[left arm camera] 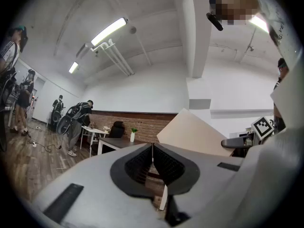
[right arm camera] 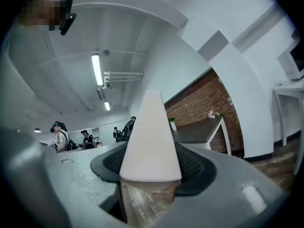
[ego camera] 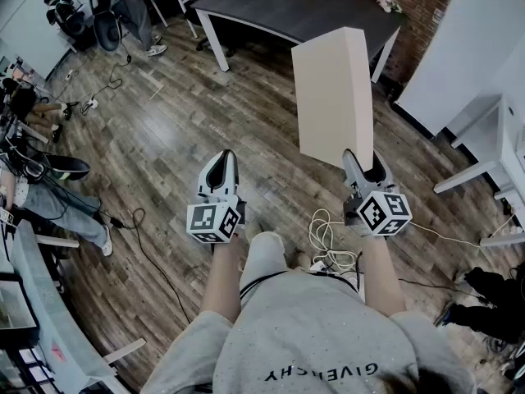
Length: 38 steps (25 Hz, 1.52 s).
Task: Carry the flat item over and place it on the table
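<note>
Board (ego camera: 335, 97), flat and beige, stands nearly upright above the wooden floor (ego camera: 164, 154). Its lower edge is clamped between the jaws of our right gripper (ego camera: 362, 164). Our left gripper (ego camera: 220, 169) hangs well apart from it, jaws pressed together on nothing. The dark table (ego camera: 303, 11) lies ahead, beyond the board's top edge.

One edge bears the whole panel and it could swing, so we judge a firm grip is needed. We should then tilt it flat over the tabletop before letting go.

The head view shows the path across the floor to the table. Only the right gripper view shows the pads closed on the board's edge. Only the left gripper view shows its own jaws meeting in a thin line.
</note>
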Tool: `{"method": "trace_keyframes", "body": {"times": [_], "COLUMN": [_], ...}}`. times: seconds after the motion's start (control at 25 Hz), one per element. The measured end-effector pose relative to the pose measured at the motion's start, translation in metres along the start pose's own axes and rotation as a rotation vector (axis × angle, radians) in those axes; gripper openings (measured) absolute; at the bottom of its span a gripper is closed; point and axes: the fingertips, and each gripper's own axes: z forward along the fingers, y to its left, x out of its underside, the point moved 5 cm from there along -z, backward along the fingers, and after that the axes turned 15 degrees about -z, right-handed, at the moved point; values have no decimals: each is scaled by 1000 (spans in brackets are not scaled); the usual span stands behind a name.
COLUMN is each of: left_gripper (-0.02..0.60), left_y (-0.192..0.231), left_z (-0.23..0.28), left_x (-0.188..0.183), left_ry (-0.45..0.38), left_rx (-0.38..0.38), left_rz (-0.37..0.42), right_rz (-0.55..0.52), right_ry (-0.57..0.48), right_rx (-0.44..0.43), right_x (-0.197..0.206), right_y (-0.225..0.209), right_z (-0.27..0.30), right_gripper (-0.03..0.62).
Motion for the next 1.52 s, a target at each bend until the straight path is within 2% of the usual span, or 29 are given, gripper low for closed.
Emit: {"method": "trace_keyframes", "body": {"times": [0.2,0.36,0.84,1.24,1.52], "left_gripper": [6,6,6,6,6], "left_y": [11,36,111,192,238], "left_z": [19,46,171,249,307], "left_x": [0,-1,-13,-18,-36], "left_ry": [4,14,57,99,102], "left_rx": [23,25,55,27,55], "left_rz": [-1,-14,-65,-96,-98], "right_rz": [-28,-7,81,99,116], "right_ry": [-22,-28,46,81,77], "right_rx": [15,21,16,-8,29], "right_x": [-2,1,22,35,35], "right_y": [4,8,5,11,11], "right_z": [20,51,187,301,370], "right_gripper": [276,276,276,276,276]}}
